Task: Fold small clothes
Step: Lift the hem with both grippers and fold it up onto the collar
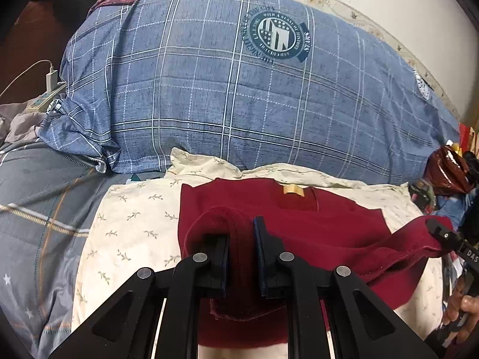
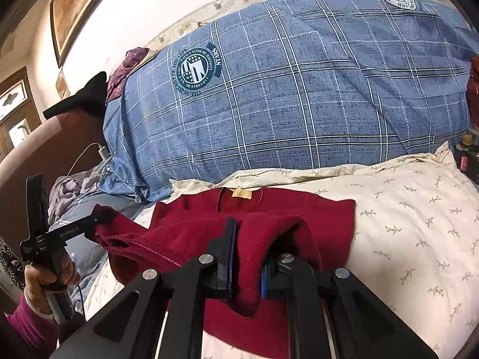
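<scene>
The left hand-held gripper (image 1: 242, 249) is clenched on a bunched fold of the dark red garment (image 1: 314, 227), the cloth pinched between its two black fingers and hanging a little below them. The right hand-held gripper (image 2: 250, 258) likewise grips a thick fold of the same garment (image 2: 269, 206), its fingers pressed into the fabric. Between the two grips the lifted hem runs as a raised band, while the rest of the garment lies flat on a cream pillow with a small leaf print (image 2: 404, 209), its collar and tan neck label (image 2: 243, 193) at the far side. In the right wrist view, a hand (image 2: 45, 272) with a magenta sleeve holds the left tool's handle at the lower left. Just behind the pillow lies a large blue plaid bedcover (image 1: 209, 89) with a round printed emblem (image 1: 277, 36). At the left edge a white charger (image 1: 51, 77) is plugged into a power strip.
</scene>
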Demonstrator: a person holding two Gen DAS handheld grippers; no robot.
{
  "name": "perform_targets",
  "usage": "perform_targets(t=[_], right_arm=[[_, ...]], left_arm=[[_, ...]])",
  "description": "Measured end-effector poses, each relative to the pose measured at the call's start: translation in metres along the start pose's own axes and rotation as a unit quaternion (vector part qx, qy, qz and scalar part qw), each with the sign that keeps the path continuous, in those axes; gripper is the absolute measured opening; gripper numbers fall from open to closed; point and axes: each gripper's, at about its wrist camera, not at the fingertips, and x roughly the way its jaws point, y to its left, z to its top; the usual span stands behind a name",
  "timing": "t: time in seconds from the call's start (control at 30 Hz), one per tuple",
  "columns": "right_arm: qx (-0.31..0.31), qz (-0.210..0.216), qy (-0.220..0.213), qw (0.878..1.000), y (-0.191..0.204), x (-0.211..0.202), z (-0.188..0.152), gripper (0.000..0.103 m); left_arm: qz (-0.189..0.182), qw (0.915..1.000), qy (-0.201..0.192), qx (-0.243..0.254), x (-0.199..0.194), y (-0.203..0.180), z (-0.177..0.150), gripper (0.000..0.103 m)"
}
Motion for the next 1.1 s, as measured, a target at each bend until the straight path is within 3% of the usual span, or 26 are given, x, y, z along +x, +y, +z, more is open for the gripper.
perform_targets(t=[0.93, 1.1], right_arm=[[0.036, -0.035, 0.049, 0.998, -0.053, 0.099, 0.022, 0.011], [0.068, -0.035, 0.071, 0.995, -0.072, 0.127, 0.020, 0.011]], left_arm=[[0.033, 0.9986, 0.042, -0.001, 0.130, -0.001, 0.037, 0.014], [0.040, 0.9972, 0.062, -0.015, 0.164, 0.005, 0.040, 0.014]])
